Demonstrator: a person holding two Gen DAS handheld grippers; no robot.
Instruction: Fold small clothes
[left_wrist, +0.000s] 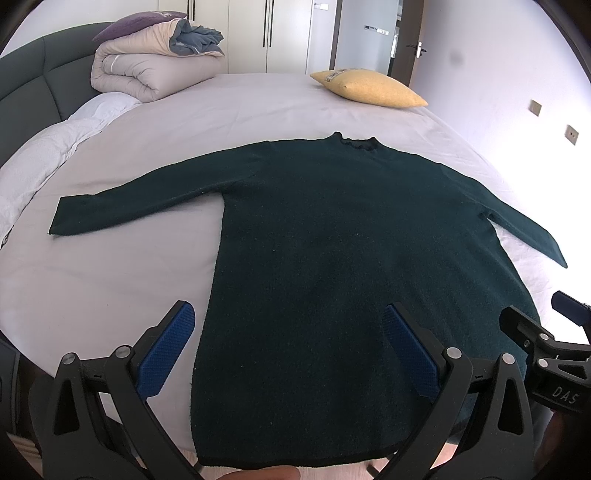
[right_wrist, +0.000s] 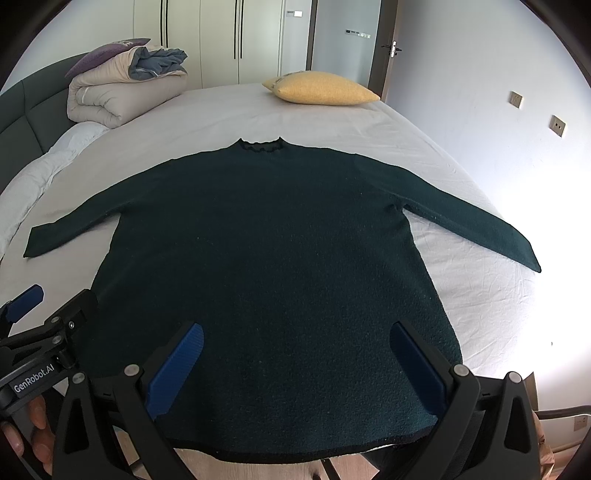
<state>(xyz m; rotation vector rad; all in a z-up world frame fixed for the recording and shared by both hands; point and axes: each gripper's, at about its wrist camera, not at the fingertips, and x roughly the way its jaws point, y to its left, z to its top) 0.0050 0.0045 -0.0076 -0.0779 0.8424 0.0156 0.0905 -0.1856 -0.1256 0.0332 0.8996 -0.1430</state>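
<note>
A dark green long-sleeved sweater (left_wrist: 332, 236) lies flat on the bed, collar at the far end, both sleeves spread out to the sides; it also shows in the right wrist view (right_wrist: 266, 251). My left gripper (left_wrist: 288, 314) is open and empty, hovering over the sweater's hem near its left side edge. My right gripper (right_wrist: 295, 332) is open and empty, over the hem towards the sweater's right side. In the left wrist view the right gripper (left_wrist: 543, 321) shows at the right edge; in the right wrist view the left gripper (right_wrist: 55, 299) shows at the left edge.
The bed (left_wrist: 258, 107) has a pale sheet. A folded duvet stack (left_wrist: 147, 62) with a purple pillow lies at the far left, a yellow cushion (left_wrist: 369, 88) at the far right. A dark headboard (left_wrist: 29, 92) runs along the left. Wardrobes and a door stand behind.
</note>
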